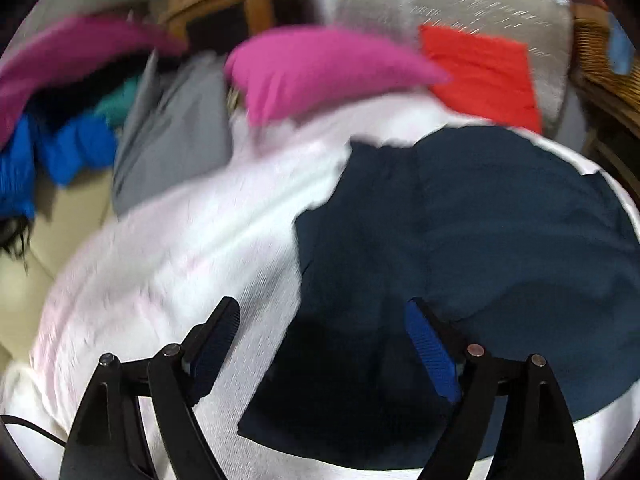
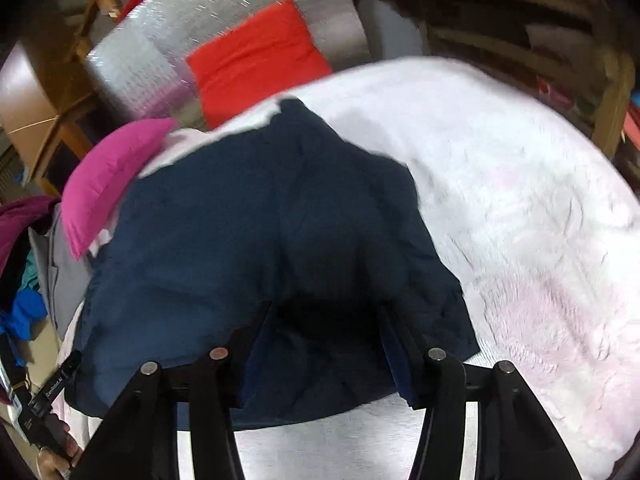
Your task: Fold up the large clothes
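Lying flat on a white fleecy blanket point(image 2: 520, 208): one navy garment point(image 2: 248, 240), already doubled over itself, its edges uneven.

Left gripper point(image 1: 320, 344): jaws spread wide, blue ribbed pads facing each other, nothing pinched. It hangs just above the near left corner of the navy garment, one finger over white blanket, the other over dark cloth. The picture is blurred, so whether the fingers point(image 1: 430, 354) graze the fabric I cannot tell.

Right gripper point(image 2: 320, 344): jaws partly closed with a raised bunch of the navy cloth gathered between them at the garment's near edge; the pads appear to pinch that fold.

Beyond the garment, from the left wrist view: a magenta folded piece point(image 1: 320, 72) resting at the blanket's far edge; an orange-red folded piece point(image 1: 484, 76) beside it, lying on a silver foil-like mat point(image 1: 480, 4). To the left, a loose heap: grey cloth point(image 1: 176, 140), bright blue cloth point(image 1: 60, 152), a teal scrap, a dark purple piece point(image 1: 72, 48) on top.

Background: wooden furniture point(image 1: 224, 4) and a wicker basket point(image 1: 600, 52) at the far right.

Lower left corner of the right wrist view: a person's hand point(image 2: 60, 452) gripping the handle of the other tool.
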{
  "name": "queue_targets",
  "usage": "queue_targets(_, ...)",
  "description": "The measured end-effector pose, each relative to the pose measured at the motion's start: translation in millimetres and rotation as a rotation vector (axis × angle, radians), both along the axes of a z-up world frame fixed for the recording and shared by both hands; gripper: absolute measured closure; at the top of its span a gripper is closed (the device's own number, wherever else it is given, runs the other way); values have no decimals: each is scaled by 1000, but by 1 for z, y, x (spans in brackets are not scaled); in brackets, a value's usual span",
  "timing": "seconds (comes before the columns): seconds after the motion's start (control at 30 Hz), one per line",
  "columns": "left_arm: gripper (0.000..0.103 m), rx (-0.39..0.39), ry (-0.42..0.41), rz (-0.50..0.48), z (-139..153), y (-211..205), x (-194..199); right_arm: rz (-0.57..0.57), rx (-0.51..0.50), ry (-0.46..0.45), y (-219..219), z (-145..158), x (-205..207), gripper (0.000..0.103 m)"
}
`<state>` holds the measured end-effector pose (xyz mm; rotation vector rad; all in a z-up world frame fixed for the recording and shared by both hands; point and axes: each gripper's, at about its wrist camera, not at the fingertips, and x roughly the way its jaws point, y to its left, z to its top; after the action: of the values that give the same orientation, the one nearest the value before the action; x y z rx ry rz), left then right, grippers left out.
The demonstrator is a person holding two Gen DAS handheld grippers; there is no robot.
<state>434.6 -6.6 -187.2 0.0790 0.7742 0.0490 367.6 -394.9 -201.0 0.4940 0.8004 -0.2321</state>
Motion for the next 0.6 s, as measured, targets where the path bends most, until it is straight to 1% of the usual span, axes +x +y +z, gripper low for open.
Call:
queue_targets(0.07, 17, -4, -42, -29, 7, -7, -8, 30, -46, -48, 14, 16, 1, 47)
queue_targets(0.1, 17, -11, -48, -46, 8, -11, -10, 50, -52, -62, 20, 20, 2, 47)
queue_targets(0.13, 17, -16, -42, -60, 6, -14, -9, 76, -51, -76, 27, 23, 4, 47)
queue_targets(0.17, 17, -18, -13, -82, 2, -18, -9, 111, -51, -89, 37, 27, 6, 47)
queue_targets(0.23, 17, -9, 63, -96, -12, -25, -1, 154, -40, -82, 49, 24, 10, 46)
queue_targets(0.3, 16, -4, 92, -94, -20, -24, 4, 190, 9, -24, 61, 4, 18, 46)
queue_targets(0.33, 15, -3, 94, -92, -21, -25, 4, 194, 2, 15, 65, -7, 22, 45)
queue_targets(0.4, 15, 2, 95, -88, -21, -25, 6, 202, -40, 16, 71, -14, 22, 45)
queue_targets(0.43, 15, 2, 93, -87, -20, -24, 6, 203, -47, 16, 71, -14, 20, 45)
queue_targets(0.5, 15, -5, 83, -86, -17, -24, 5, 201, -22, 20, 69, -11, 16, 45)
queue_targets(0.6, 15, -17, 58, -85, -12, -24, 4, 185, 15, -21, 59, 3, 8, 45)
